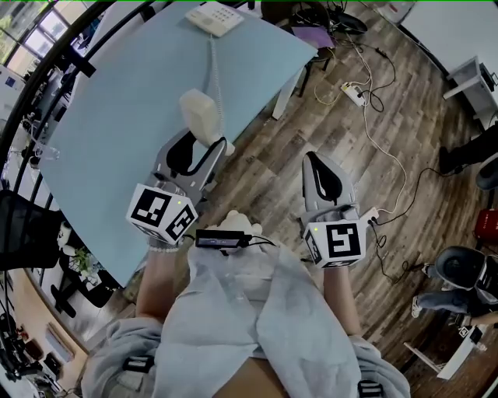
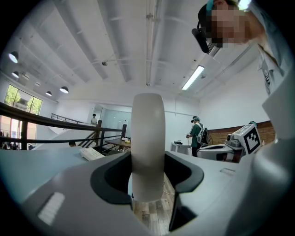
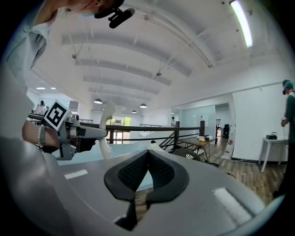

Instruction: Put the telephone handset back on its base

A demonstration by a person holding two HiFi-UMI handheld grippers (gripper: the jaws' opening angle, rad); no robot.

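Your left gripper [image 1: 204,151] is clamped on the handset [image 1: 201,116]. It holds the handset upright in the air, over the near edge of the table [image 1: 117,116]. The left gripper view shows both jaws pinching its narrow sides. Your right gripper [image 1: 317,167] is clenched on nothing, at 3 o'clock of the left one, over the floor.

The base [image 1: 215,17] sits at 12 o'clock, at the far end of the table, well apart from the handset. The cord [image 1: 213,74] runs between the 2.

3 risks:
- The pinch is narrow on a smooth, rounded shell, so a quick tilt could let the handset swivel or slip out.
- The cord will likely slacken as you close in. It may bunch onto the base and stop the handset seating.
- The base looks light, so an off-centre push may shove it toward the far edge at 12 o'clock.

The base is small and partly cropped here, so I can't tell which way its cradle faces. Check the handset's orientation before lowering.

Only the cord lies on the path. The power strip [image 1: 354,92] and floor cables sit at 1 o'clock of the right gripper. A person [image 1: 459,272] is at 4 o'clock. None of these is in the way.
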